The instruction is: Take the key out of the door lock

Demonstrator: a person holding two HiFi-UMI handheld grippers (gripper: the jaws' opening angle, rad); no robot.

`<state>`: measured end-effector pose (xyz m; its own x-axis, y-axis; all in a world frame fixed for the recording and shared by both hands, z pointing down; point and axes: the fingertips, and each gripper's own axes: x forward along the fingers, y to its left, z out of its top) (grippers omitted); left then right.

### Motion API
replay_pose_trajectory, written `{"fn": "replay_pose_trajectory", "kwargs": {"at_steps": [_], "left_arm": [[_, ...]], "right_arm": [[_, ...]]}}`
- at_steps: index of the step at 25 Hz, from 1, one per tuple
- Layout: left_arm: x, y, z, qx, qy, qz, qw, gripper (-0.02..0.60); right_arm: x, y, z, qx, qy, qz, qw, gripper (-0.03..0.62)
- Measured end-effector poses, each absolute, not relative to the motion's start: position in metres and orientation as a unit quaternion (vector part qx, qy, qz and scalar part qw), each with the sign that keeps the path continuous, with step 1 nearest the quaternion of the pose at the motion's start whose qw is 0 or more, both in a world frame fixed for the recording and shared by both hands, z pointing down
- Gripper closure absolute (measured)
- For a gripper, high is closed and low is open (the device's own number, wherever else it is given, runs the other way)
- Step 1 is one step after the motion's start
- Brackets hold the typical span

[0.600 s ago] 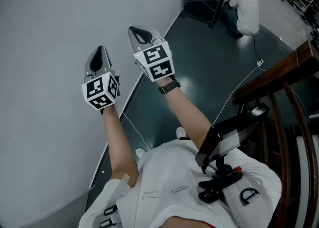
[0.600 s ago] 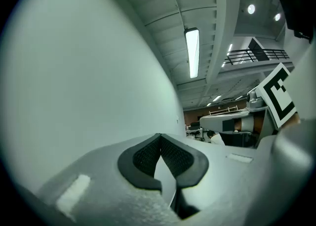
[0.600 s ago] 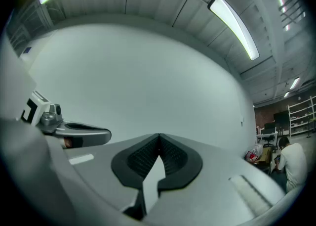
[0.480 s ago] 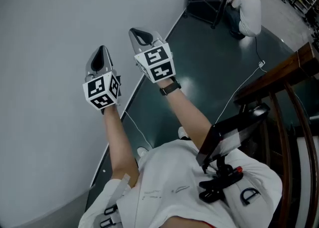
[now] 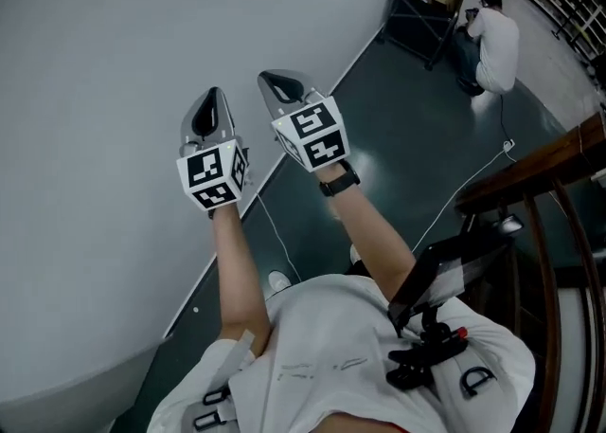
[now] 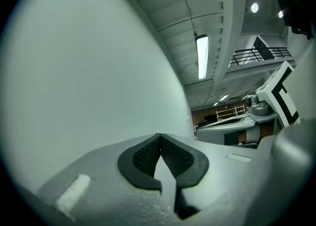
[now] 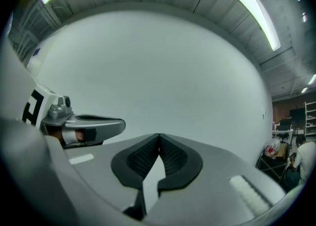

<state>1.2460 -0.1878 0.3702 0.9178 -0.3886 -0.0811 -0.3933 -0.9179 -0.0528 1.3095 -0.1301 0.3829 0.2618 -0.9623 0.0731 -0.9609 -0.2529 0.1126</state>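
No key, lock or door shows in any view. In the head view my left gripper and right gripper are held out side by side, level, toward a plain white wall. Both sets of jaws are shut with nothing between the pads, as the left gripper view and the right gripper view show. Each gripper view also catches the other gripper beside it: the right gripper and the left gripper.
A dark green floor runs along the wall. A person crouches far off beside a dark cart. A white cable trails over the floor. A wooden railing stands at the right.
In the head view both grippers and the whole background have shifted right and slightly down. The grippers keep the same stance side by side, jaws still shut.
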Motion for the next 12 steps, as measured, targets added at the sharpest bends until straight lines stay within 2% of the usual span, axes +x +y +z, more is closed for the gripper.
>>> {"fn": "replay_pose_trajectory", "kwargs": {"at_steps": [6,12], "left_arm": [[1.158,-0.2,0.371,-0.964,0.263,0.024,0.043,0.581],[1.052,-0.25,0.364,-0.916,0.397,0.026,0.047,0.581]], "right_arm": [[1.233,-0.146,0.366,0.766,-0.642,-0.025,0.014,0.594],[1.144,-0.213,0.362,0.677,-0.735,-0.039,0.012,0.591]]}}
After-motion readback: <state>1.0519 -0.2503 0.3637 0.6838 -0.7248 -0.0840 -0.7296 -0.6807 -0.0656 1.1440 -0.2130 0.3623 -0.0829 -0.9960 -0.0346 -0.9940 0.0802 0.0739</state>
